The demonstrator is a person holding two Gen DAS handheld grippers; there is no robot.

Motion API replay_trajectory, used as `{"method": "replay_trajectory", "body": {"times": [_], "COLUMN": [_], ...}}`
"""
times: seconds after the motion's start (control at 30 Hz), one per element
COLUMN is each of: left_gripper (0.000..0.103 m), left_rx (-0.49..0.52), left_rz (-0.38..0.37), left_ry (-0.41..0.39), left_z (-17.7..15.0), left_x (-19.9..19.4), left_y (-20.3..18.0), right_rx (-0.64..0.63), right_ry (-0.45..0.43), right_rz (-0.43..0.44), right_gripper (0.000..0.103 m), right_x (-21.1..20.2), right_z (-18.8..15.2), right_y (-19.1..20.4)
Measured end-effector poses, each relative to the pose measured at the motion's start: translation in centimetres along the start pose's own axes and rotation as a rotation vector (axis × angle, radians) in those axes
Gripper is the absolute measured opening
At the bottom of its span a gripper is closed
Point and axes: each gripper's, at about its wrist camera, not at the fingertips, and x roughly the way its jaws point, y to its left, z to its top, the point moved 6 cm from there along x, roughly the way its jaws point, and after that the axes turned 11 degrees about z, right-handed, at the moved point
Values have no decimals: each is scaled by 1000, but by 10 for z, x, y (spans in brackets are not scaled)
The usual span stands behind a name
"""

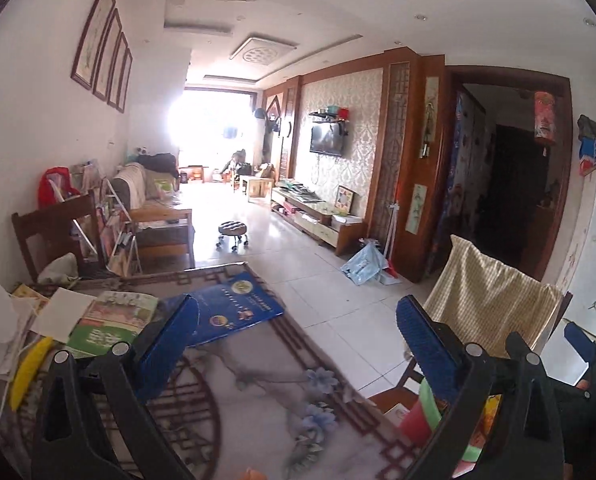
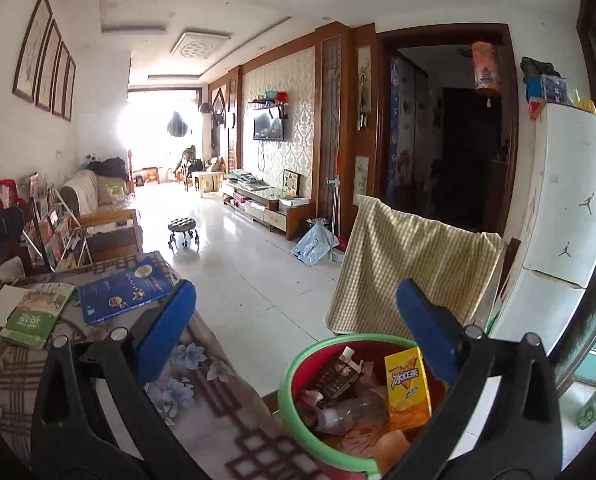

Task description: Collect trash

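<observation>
Right gripper point(image 2: 296, 314): blue-padded jaws spread wide, nothing between them, nothing touched. Directly below and just ahead sits the round red bin with green rim point(image 2: 298, 412), off the table's right edge. Inside it: yellow snack box point(image 2: 405, 386), dark brown carton point(image 2: 335, 378), clear plastic bottle point(image 2: 351, 412), assorted wrappers. The snack box stands roughly upright, long axis running toward the camera.

Left gripper point(image 1: 298, 334): jaws likewise wide apart and empty, hanging over the floral-patterned tablecloth point(image 1: 266, 392). The bin shows only as a red-and-green sliver point(image 1: 423, 414) behind its right finger, so the right hand is the nearer to it.

Out on the table's far left: blue paperback book point(image 1: 234, 308), green-covered booklet point(image 1: 110, 324), white paper sheet point(image 1: 64, 314), a yellow strip point(image 1: 28, 372) — possibly a wrapper, the edge distortion makes it hard to say. Any remaining trash likely lies that way, left of and ahead of both grippers, nearer the left hand
</observation>
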Motion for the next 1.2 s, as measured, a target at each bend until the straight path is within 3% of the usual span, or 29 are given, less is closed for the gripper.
{"method": "replay_trajectory", "body": {"times": [0.1,0.2,0.47,1.2], "left_gripper": [95,95,95,95], "left_rx": [5,-38,-86,-60], "left_rz": [51,30,97,136], "left_ry": [-12,-17,105,123], "left_z": [-6,-8,-24,-29], "left_x": [-9,-16,-8,-16], "left_y": [32,57,107,130], "right_rx": [37,43,22,-3], "right_ry": [5,25,49,76], "right_rz": [33,44,57,84], "right_gripper": [99,99,99,99], "right_x": [-5,-12,-21,-25], "right_z": [-6,-10,-18,-28], "right_y": [23,47,83,111]}}
